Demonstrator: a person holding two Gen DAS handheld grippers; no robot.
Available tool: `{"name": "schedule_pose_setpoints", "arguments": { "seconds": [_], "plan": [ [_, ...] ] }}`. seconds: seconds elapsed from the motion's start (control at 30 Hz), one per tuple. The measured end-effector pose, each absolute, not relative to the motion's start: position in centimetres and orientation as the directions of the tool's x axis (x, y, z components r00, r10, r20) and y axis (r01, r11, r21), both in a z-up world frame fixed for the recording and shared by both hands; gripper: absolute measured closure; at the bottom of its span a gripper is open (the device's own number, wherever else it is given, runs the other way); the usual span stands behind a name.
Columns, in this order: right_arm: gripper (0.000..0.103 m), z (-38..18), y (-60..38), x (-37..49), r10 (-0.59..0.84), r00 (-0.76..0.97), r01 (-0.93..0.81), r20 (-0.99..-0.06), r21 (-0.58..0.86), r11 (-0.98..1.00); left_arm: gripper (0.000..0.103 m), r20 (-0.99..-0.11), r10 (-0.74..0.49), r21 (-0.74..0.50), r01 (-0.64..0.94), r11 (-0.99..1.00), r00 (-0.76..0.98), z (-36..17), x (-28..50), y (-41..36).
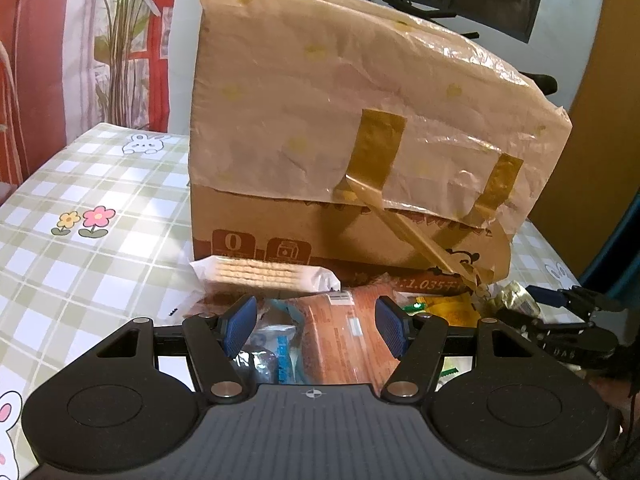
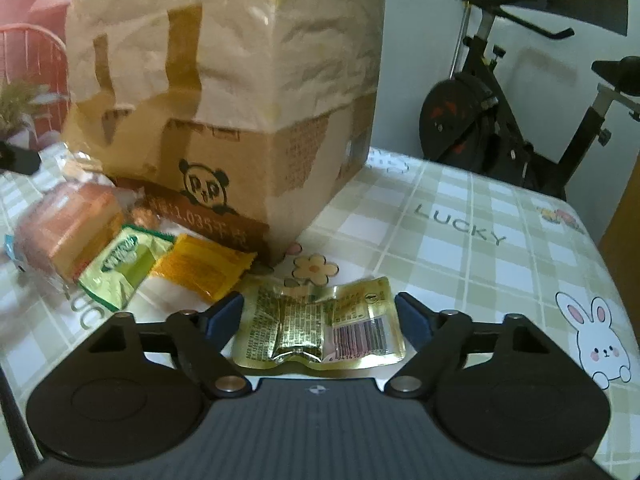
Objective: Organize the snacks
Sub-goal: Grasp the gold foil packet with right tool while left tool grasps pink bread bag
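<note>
Barely started: snack packets (image 2: pixel 132 264) loose at lower left beside cardboard box (image 2: pixel 224 120). Right gripper (image 2: pixel 319 316) spread around gold packet (image 2: pixel 320 328); left gripper (image 1: pixel 316 328) spread, empty.

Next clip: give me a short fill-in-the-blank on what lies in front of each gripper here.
1. The gold foil packet lies flat between the open fingers of the ____ gripper.
2. The cardboard box bears a drawing of a ____.
3. The word printed on the checked tablecloth right of the box is ____.
4. The cracker pack lies against the box, beyond the ____ gripper.

Missing words: right; panda; LUCKY; left
</note>
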State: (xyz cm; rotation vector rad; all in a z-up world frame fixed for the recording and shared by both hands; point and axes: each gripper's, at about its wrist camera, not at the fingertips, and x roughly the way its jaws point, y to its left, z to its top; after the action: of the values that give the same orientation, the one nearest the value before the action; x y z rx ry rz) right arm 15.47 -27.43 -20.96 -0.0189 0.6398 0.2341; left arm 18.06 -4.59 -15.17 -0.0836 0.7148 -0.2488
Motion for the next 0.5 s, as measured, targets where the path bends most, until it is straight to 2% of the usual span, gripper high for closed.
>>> {"name": "schedule_pose_setpoints", "arguments": {
  "seconds": [0.13,0.4,0.5],
  "plan": [
    [0.044,-20.6,-28.4,15.0,0.220,0.799,-0.200,-0.559,0.097,0.975,0.035,-0.652,-0.267,-0.169,0.207,0.963,0.709,-15.5,18.2,-5.0],
    [0.044,-20.5,-28.4,15.1,0.217,0.801,-0.196,-0.559,0.098,0.976,0.035,-0.694,-0.293,-0.180,0.236,0.955,0.658,-16.9,19.2,-7.0],
    [0.044,-20.6,-28.4,15.1,0.217,0.801,-0.196,-0.558,0.097,0.976,0.026,-0.697,-0.274,-0.145,0.243,0.959,0.663,-17.2,19.2,-8.1]
  ]
}}
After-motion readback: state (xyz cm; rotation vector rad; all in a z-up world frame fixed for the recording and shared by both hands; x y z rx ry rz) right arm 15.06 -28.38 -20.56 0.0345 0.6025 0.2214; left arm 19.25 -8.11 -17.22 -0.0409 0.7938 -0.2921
